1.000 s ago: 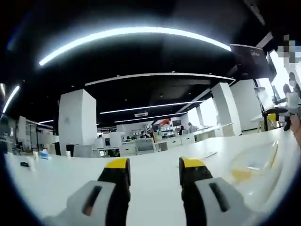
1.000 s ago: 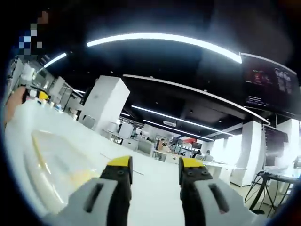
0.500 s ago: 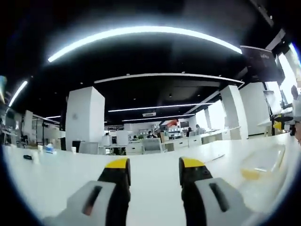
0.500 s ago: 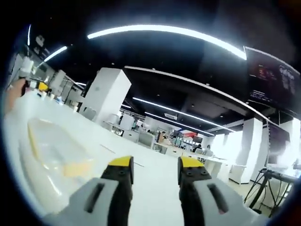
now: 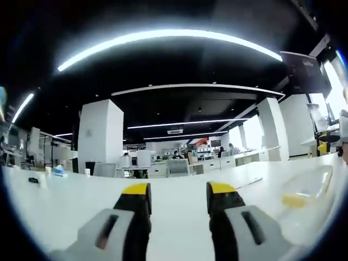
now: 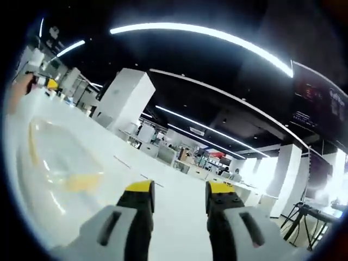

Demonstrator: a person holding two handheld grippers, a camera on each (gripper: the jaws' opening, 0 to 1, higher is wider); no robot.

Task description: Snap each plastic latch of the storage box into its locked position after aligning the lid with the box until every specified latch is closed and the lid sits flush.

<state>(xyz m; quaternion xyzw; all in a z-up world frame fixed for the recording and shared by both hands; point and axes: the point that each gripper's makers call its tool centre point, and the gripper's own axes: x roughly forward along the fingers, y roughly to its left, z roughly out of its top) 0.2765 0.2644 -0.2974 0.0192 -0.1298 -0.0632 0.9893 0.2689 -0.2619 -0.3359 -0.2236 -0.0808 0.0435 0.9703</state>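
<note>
Fingers of both grippers, left (image 5: 176, 197) and right (image 6: 178, 196), held apart and empty, hovering short of clear box (image 5: 305, 187) lying between them on white surface (image 5: 70, 206), presumably ready to approach its yellow latch (image 6: 84, 182).

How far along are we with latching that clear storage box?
Nothing looks done yet. The clear plastic storage box with yellow latches lies on the white table, apart from both grippers. The left gripper and right gripper are open and empty. Aligning the lid and every latch remain; latch states are unreadable.

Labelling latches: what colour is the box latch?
Yellow latch on the clear box, best in right gripper view.
</note>
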